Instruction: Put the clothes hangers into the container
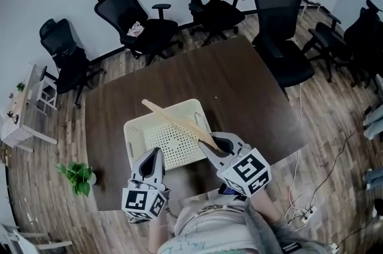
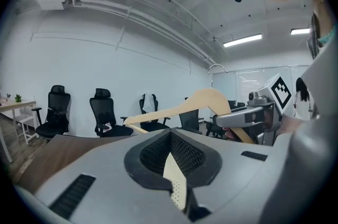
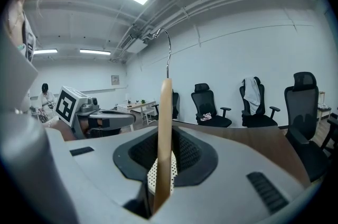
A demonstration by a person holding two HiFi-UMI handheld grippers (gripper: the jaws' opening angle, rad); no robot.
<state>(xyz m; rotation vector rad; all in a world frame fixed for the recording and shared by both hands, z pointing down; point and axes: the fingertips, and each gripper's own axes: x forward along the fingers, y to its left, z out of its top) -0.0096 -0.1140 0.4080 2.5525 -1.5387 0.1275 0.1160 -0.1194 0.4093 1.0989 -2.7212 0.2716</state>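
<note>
Right gripper (image 1: 210, 140) clenched on the hanger (image 1: 176, 121), which is held hook-up, slanting over the container (image 1: 135, 128). Left gripper (image 1: 157, 154) closed and empty by the near rim. The hanger is best tilted flat and lowered inside the walls before release.
</note>
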